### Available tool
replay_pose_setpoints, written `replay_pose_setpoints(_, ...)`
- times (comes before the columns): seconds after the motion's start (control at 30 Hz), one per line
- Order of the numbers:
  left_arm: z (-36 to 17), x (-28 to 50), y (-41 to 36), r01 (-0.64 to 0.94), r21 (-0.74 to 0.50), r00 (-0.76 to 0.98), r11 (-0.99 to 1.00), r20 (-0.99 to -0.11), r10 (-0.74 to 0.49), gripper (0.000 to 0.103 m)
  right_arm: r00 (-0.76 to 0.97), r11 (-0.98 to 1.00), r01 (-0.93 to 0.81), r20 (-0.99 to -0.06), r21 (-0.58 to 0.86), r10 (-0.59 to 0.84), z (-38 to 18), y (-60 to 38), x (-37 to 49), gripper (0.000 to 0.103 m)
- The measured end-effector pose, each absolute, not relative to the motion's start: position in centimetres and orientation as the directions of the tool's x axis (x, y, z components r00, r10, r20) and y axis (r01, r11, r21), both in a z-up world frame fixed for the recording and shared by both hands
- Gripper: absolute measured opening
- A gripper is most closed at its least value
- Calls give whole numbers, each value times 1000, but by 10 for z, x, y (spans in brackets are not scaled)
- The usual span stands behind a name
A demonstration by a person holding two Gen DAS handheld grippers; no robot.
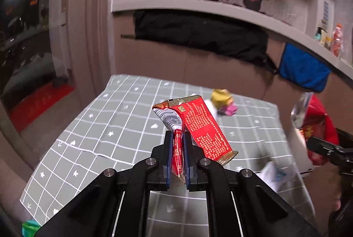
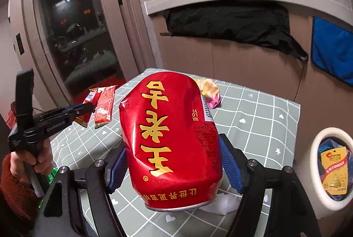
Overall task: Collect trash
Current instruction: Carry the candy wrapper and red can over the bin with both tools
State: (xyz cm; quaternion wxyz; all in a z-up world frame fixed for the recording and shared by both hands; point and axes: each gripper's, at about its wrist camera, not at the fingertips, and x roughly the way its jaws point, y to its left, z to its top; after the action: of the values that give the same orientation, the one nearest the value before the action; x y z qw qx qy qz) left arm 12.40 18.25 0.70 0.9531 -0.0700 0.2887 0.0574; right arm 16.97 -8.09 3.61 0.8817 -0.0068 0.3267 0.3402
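Note:
My left gripper (image 1: 178, 137) is shut on a red snack wrapper (image 1: 198, 124) and holds it above the grey checked table (image 1: 99, 126). It also shows in the right wrist view (image 2: 87, 107) with the wrapper (image 2: 103, 104). My right gripper (image 2: 174, 153) is shut on a dented red drink can (image 2: 169, 137), held upside down above the table (image 2: 253, 117). The can shows at the right of the left wrist view (image 1: 313, 124). A crumpled yellow-pink wrapper (image 1: 222, 101) lies at the table's far side (image 2: 210, 91).
A white bin (image 2: 315, 148) with a blue liner and trash inside stands right of the table. A white paper scrap (image 1: 273, 173) lies near the table's right edge. Cardboard, black cloth (image 1: 198, 33) and blue cloth (image 1: 302, 69) hang behind. A green object (image 1: 29, 227) sits low at left.

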Motion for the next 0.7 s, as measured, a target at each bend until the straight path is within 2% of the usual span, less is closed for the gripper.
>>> replay_pose_setpoints(0.37,46,108,116,-3,-103,872,995,-488,-48,9,642,804,-560,-507,201,574,62,-130,147,71)
replay_pose_setpoints(0.7,70,156,1,230,-81,857,970,-455,-241,9,779,892,-423,-440,157,447,87,-221,149,71)
